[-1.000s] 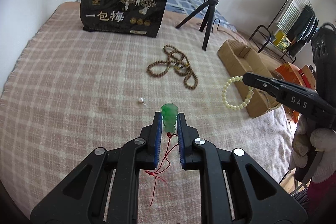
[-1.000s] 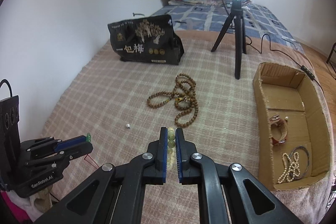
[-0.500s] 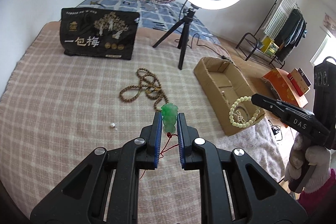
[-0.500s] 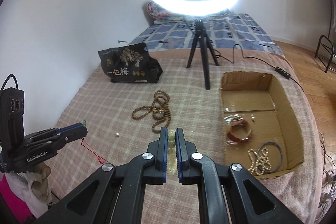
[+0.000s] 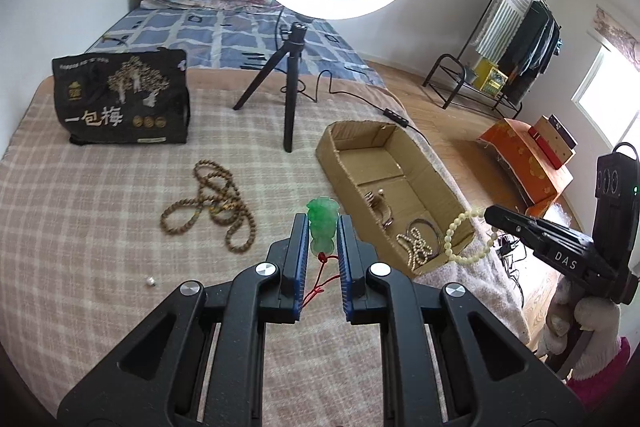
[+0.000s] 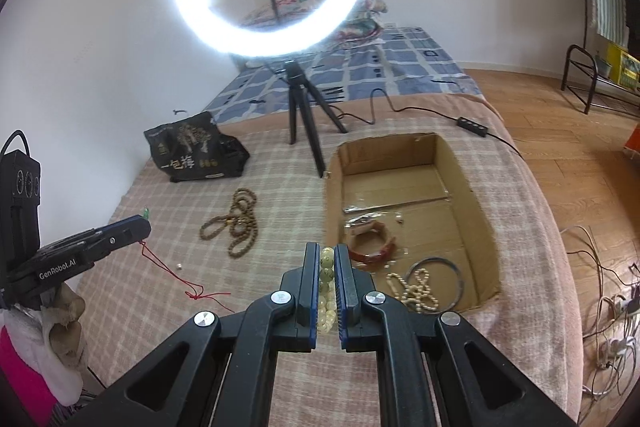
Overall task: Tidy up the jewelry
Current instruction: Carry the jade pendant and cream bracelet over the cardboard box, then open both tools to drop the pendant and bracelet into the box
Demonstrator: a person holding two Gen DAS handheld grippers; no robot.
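Green jade, a small carved pendant (image 5: 322, 229), stands upright between the blue pads of the left gripper (image 5: 322, 227), whose jaws are closed on it, with its red cord (image 5: 320, 283) trailing down toward the checked bed cover (image 5: 80, 227). The right gripper (image 6: 328, 267) has its jaws closed on a pale bead bracelet (image 6: 326, 283), which from the left wrist view hangs as an open loop (image 5: 468, 235) just over the near right corner of the cardboard box (image 5: 336, 155). That box is what the coming move turns on: it lies to the right of the pendant and a little farther away, with its long axis running from near to far along the bed. The right gripper is plainly the nearer of the two, already at the box's near end, so I judge its bracelet only needs lowering and letting go, while the pendant must travel right across the box's left wall. The right wrist view looks down into the box and shows a brown bangle (image 6: 372, 247), a dark thin ring (image 6: 436, 279) and a knotted pearl strand (image 6: 416, 291) in its near half, the far half bare. The left wrist view shows the bracelet's hanging loop, which the right view hides between its own pads. A brown bead necklace (image 5: 216, 203) and a tiny loose pearl (image 5: 151, 281) lie out on the bed, left of the box.
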